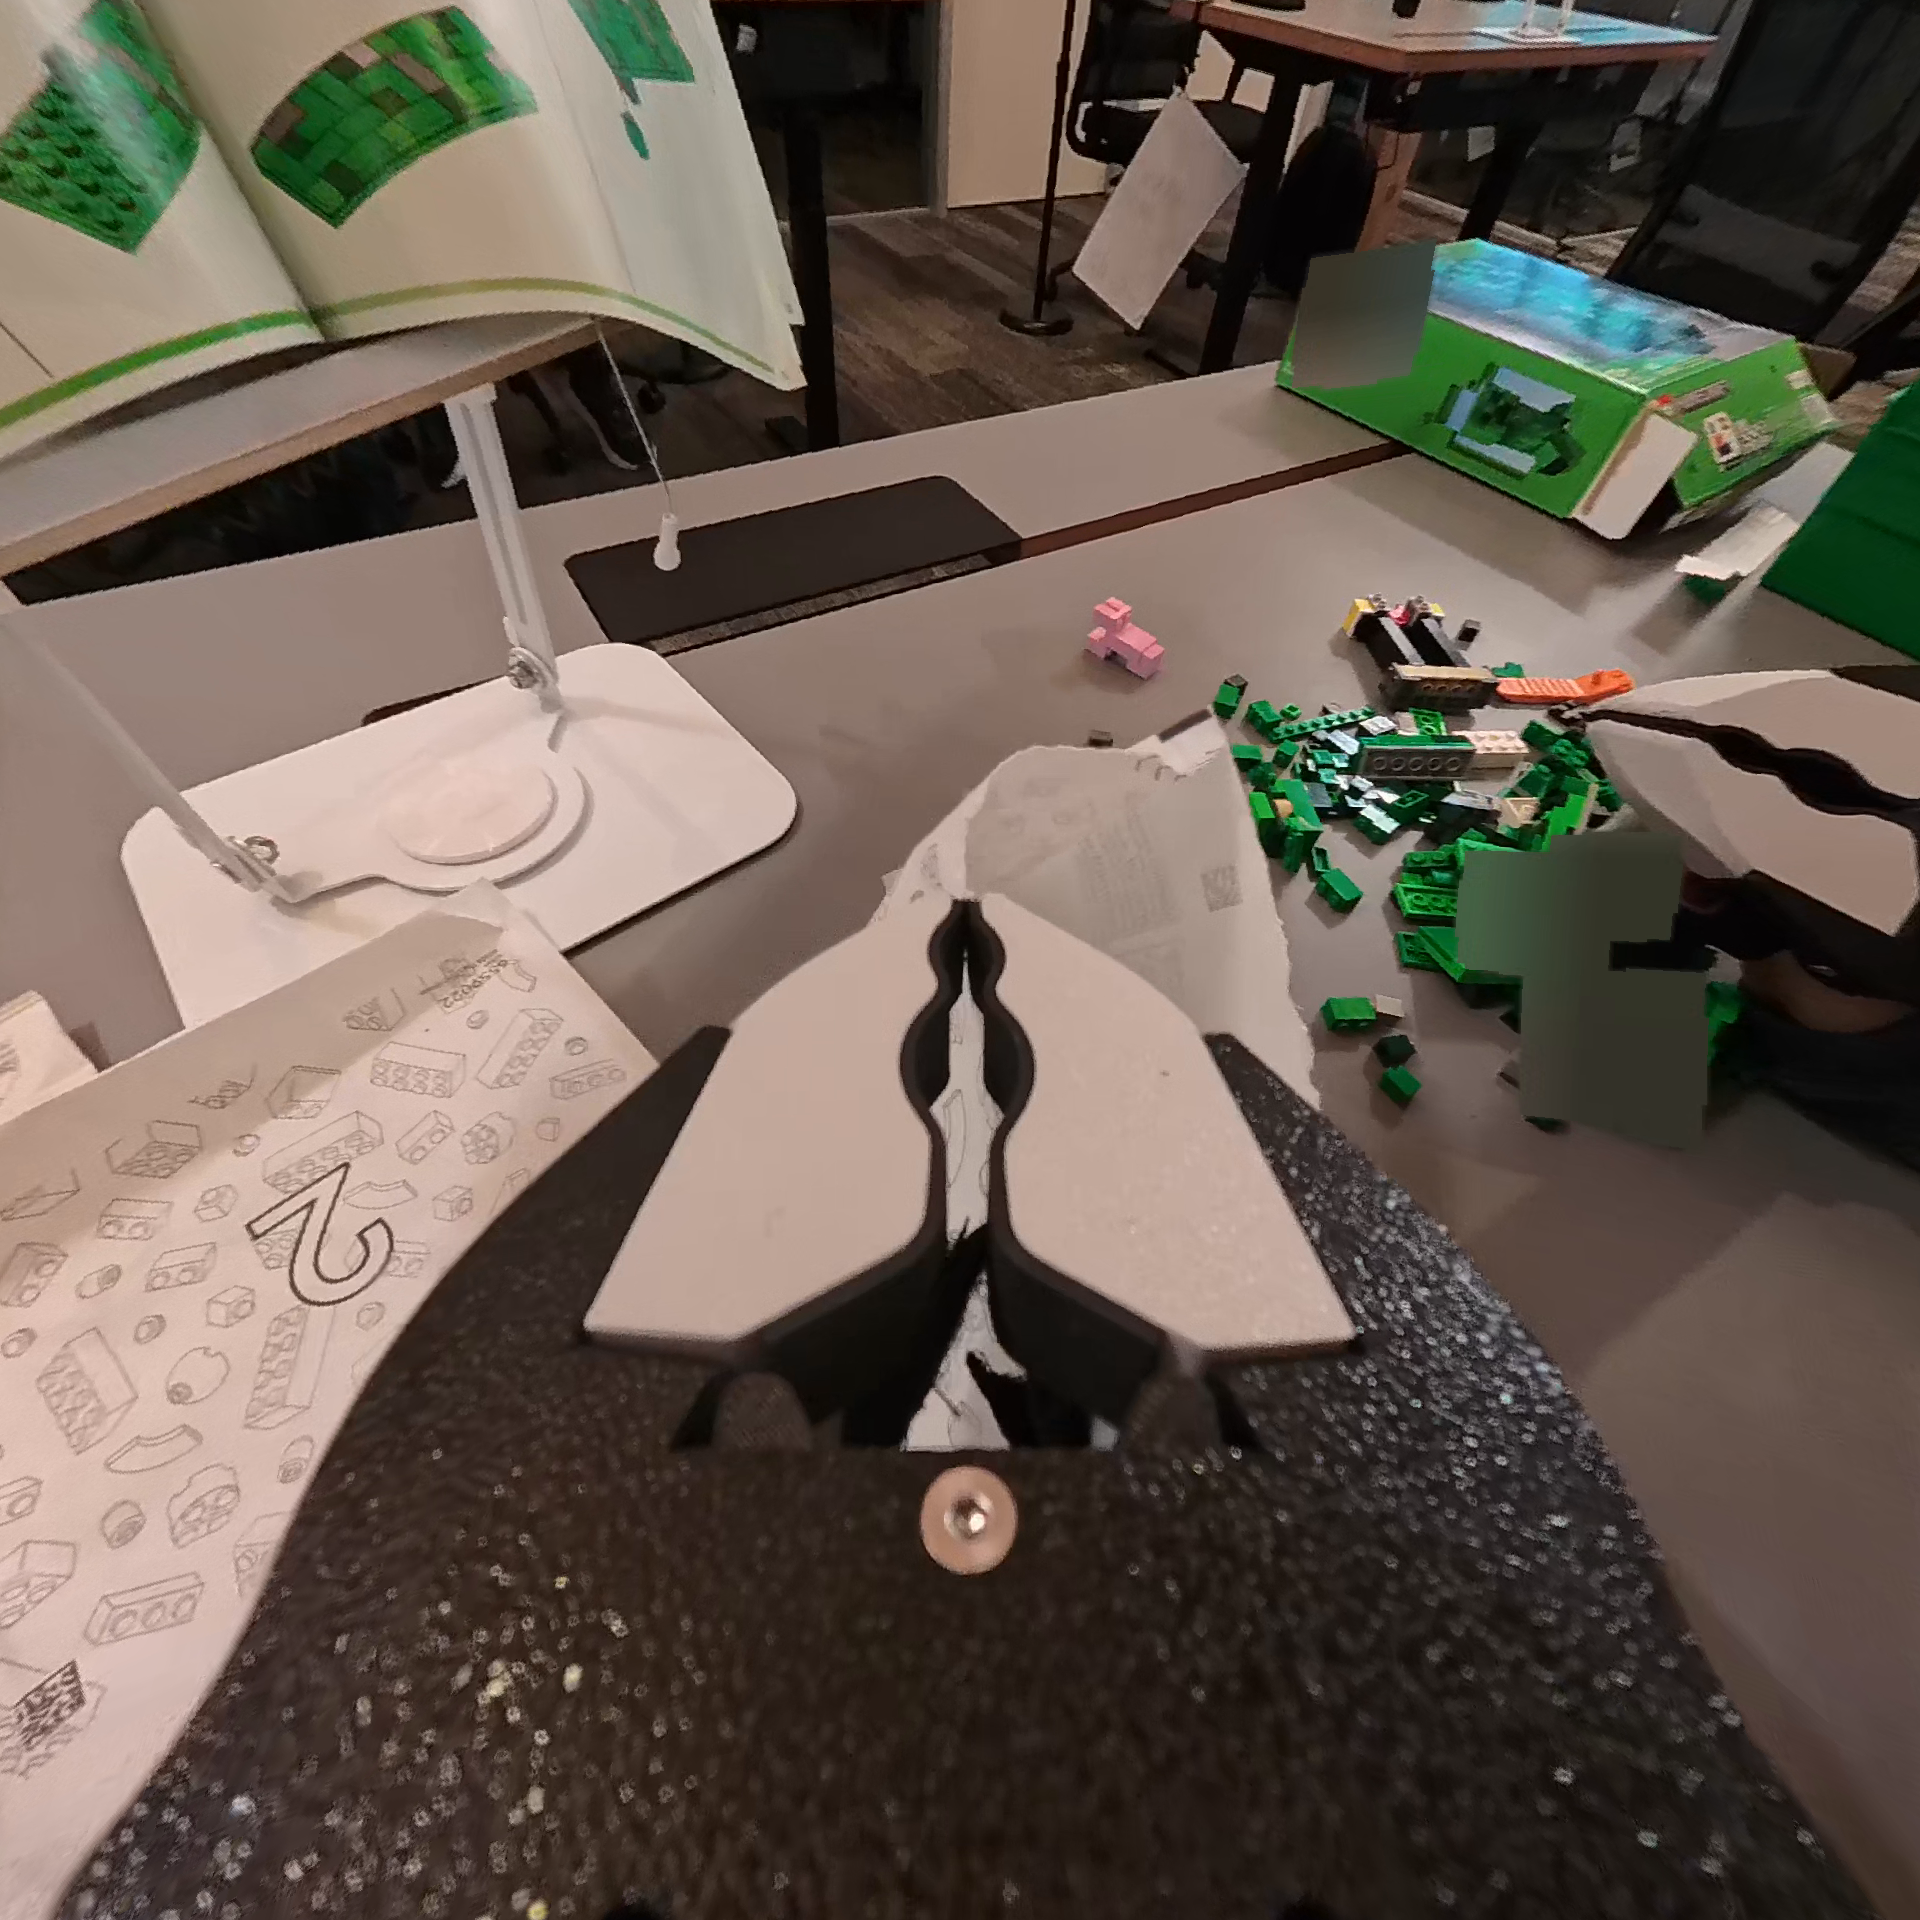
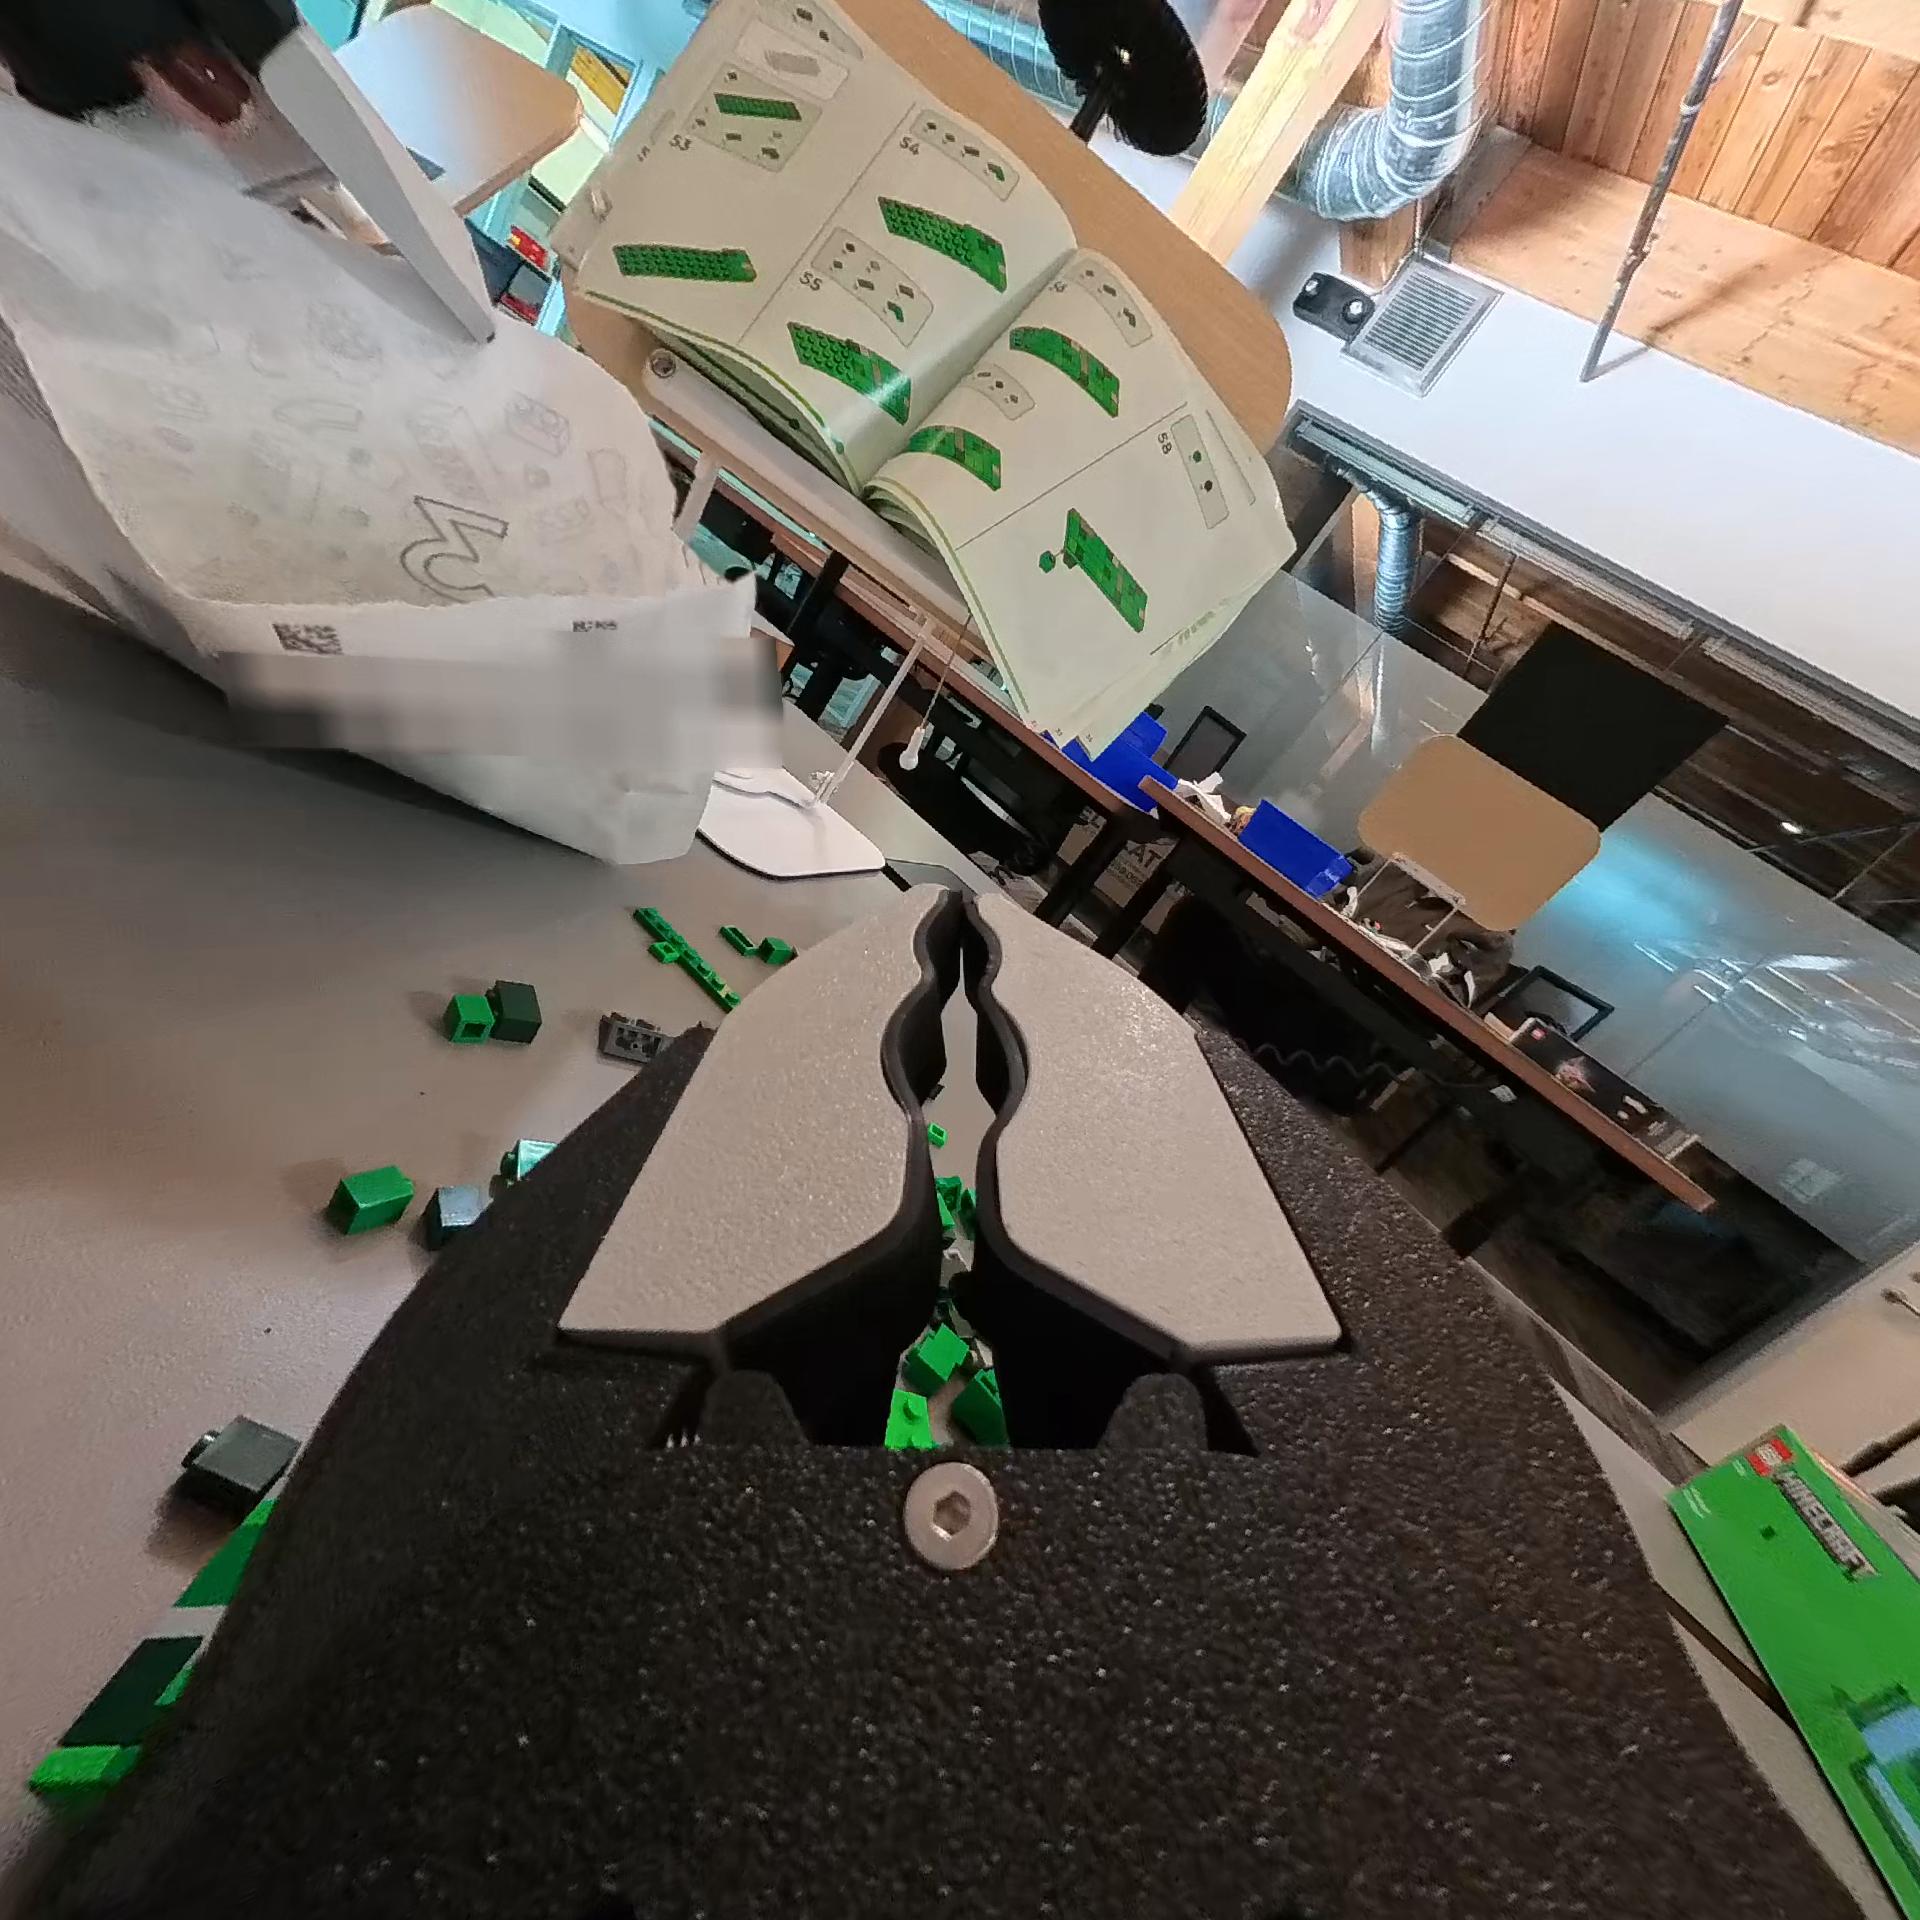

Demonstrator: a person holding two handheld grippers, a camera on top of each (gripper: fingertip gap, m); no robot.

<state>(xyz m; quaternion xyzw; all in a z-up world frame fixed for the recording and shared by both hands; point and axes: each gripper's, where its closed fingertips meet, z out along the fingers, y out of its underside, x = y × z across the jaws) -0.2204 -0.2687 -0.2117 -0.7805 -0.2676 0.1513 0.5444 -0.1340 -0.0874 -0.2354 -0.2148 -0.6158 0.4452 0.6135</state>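
— Paper is what my left gripper (image 1: pixel 966 920) has: its grey fingers are pressed together on a torn white paper bag printed with brick outlines (image 1: pixel 1101 862), which sticks up past the tips.

— And the other one?

— My right gripper (image 2: pixel 964 914) is closed too, pinching nothing, hanging over the scattered green plastic bricks (image 2: pixel 940 1371) on the grey table (image 2: pixel 156 1091).

— What lies around them?

— An open instruction booklet (image 2: pixel 935 343) on a white stand (image 1: pixel 468 790), and a green cardboard box (image 1: pixel 1558 405) beyond the brick pile.
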